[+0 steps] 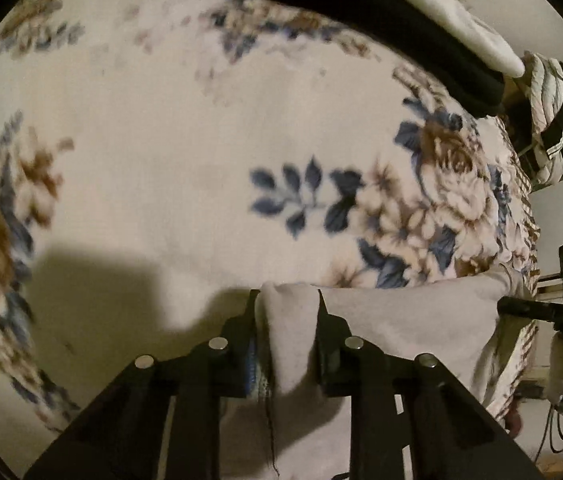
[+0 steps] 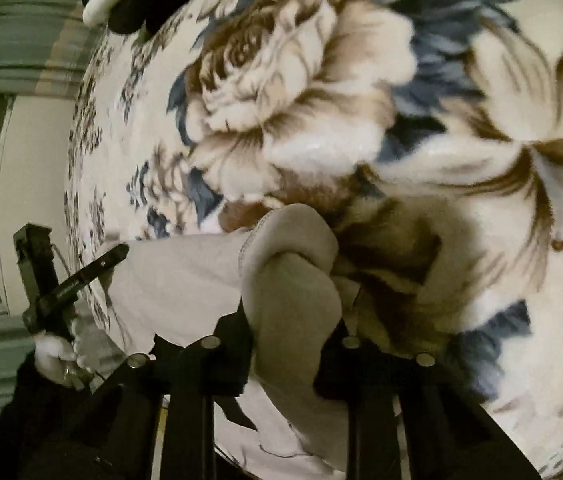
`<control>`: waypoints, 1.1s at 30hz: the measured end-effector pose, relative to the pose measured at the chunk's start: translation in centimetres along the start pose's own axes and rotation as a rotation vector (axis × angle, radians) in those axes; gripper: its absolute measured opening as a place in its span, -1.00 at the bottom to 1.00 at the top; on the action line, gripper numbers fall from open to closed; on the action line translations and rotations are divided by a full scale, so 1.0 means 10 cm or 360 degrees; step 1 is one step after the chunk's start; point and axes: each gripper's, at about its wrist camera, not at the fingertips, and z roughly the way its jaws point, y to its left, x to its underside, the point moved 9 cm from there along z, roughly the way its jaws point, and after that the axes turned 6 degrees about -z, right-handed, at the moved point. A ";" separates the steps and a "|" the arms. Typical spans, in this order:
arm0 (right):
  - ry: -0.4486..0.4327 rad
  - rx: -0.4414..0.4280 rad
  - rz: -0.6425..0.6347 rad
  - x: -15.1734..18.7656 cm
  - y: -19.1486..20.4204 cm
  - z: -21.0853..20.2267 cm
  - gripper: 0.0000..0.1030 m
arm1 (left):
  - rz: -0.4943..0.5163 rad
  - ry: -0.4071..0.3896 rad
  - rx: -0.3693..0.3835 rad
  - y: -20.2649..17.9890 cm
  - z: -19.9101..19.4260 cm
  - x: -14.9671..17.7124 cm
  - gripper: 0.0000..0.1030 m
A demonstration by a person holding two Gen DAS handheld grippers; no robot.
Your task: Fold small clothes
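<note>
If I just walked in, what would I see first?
Big brown and blue flowers all over the fuzzy blanket that covers the whole surface. Over it hangs a pale cloth, stretched between the left gripper and the right gripper, each pinching a bunched edge. Far back lies a dark garment.

Open floral blanket (image 1: 169, 128) from nine to one o'clock ahead of the left gripper (image 1: 287, 320), flat and bare. Blocked at one o'clock by a dark folded garment (image 1: 381, 20) under a white one (image 1: 441, 8). Crowded at three o'clock by the right gripper (image 1: 537, 310), joined to the left by the taut white cloth (image 1: 401, 320) clamped in both. Beyond the right gripper, clear blanket from twelve to three o'clock.
</note>
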 end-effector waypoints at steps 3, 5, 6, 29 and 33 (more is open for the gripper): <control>-0.0071 -0.0016 0.0045 -0.07 0.06 -0.14 -0.57 | 0.0001 -0.0039 0.0018 -0.06 -0.08 -0.21 -0.64; -0.0121 -0.0018 0.0053 -0.17 0.09 -0.23 -0.58 | -0.0021 -0.0065 0.0039 -0.09 -0.12 -0.43 -0.64; -0.0154 -0.0024 0.0063 -0.27 0.11 -0.29 -0.58 | -0.0022 -0.0075 0.0041 -0.12 -0.13 -0.52 -0.64; -0.0194 -0.0094 0.0676 -0.01 -0.40 -0.21 0.02 | -0.0383 0.0146 0.0078 0.21 -0.07 -0.38 -0.02; -0.0276 -0.0151 0.0740 0.05 -0.34 -0.09 0.02 | -0.0211 0.0127 -0.0054 0.15 0.19 -0.34 -0.84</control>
